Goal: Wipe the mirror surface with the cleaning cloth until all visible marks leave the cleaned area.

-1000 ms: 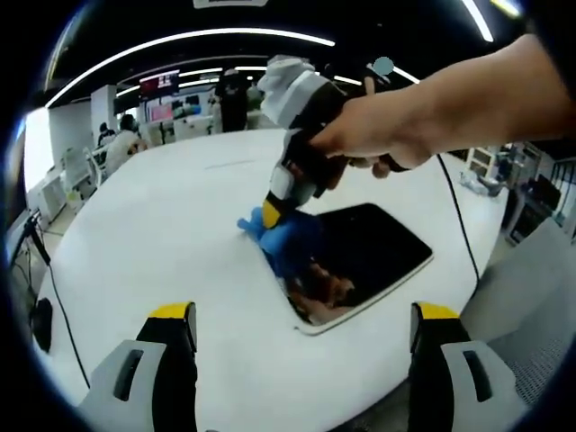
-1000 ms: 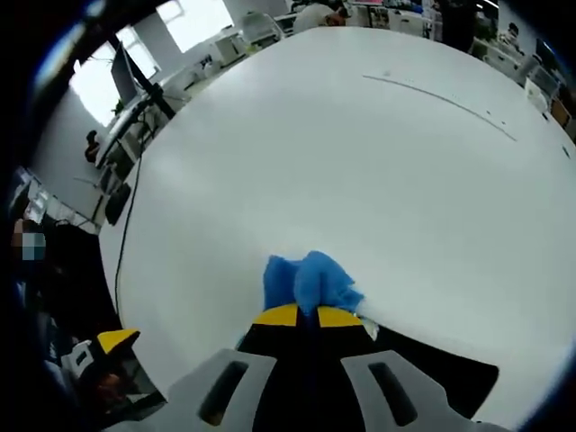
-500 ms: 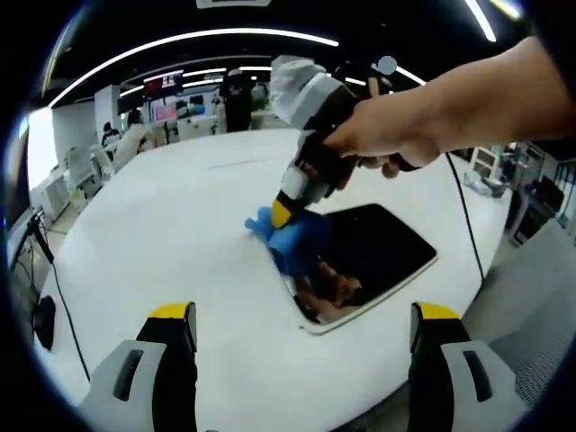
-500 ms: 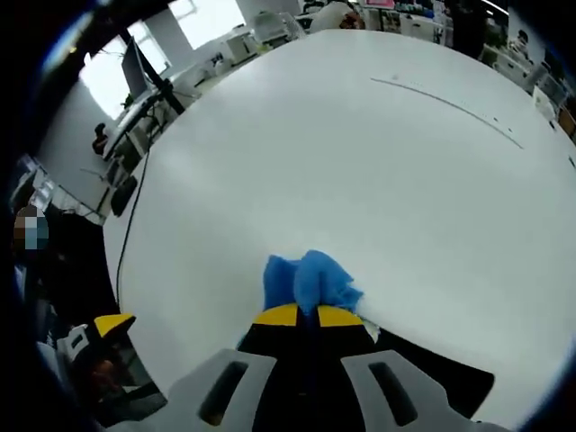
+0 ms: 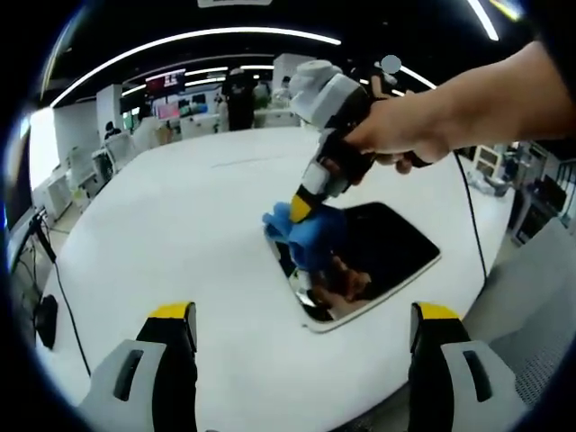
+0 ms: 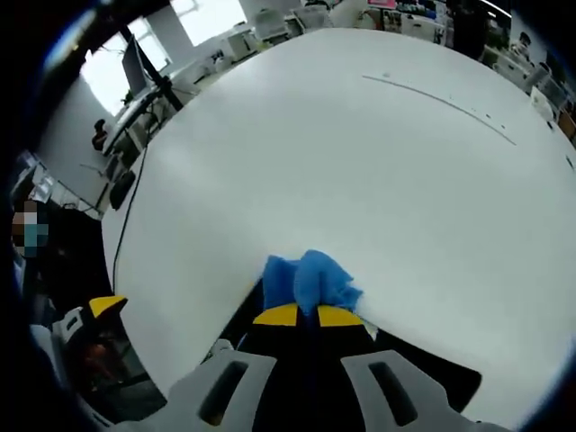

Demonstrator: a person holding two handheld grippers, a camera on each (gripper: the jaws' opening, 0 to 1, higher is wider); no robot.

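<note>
A dark rectangular mirror (image 5: 378,256) lies flat on the white table (image 5: 180,252). In the left gripper view, a person's hand holds my right gripper (image 5: 303,209), which presses a blue cloth (image 5: 310,236) onto the mirror's left end. My left gripper (image 5: 301,315) hovers open at the near table edge, apart from the mirror, with nothing between its jaws. In the right gripper view, my right gripper (image 6: 301,315) is shut on the blue cloth (image 6: 308,281), with the dark mirror (image 6: 432,387) beneath it.
The round white table (image 6: 360,153) extends far beyond the mirror. A black cable (image 5: 463,225) runs across the table past the mirror's far side. Another cable (image 6: 126,234) hangs off the table edge. Desks and people stand in the office behind.
My right gripper has slid the blue cloth along the mirror's left end, toward the right in the left gripper view. My left gripper has stayed put.
</note>
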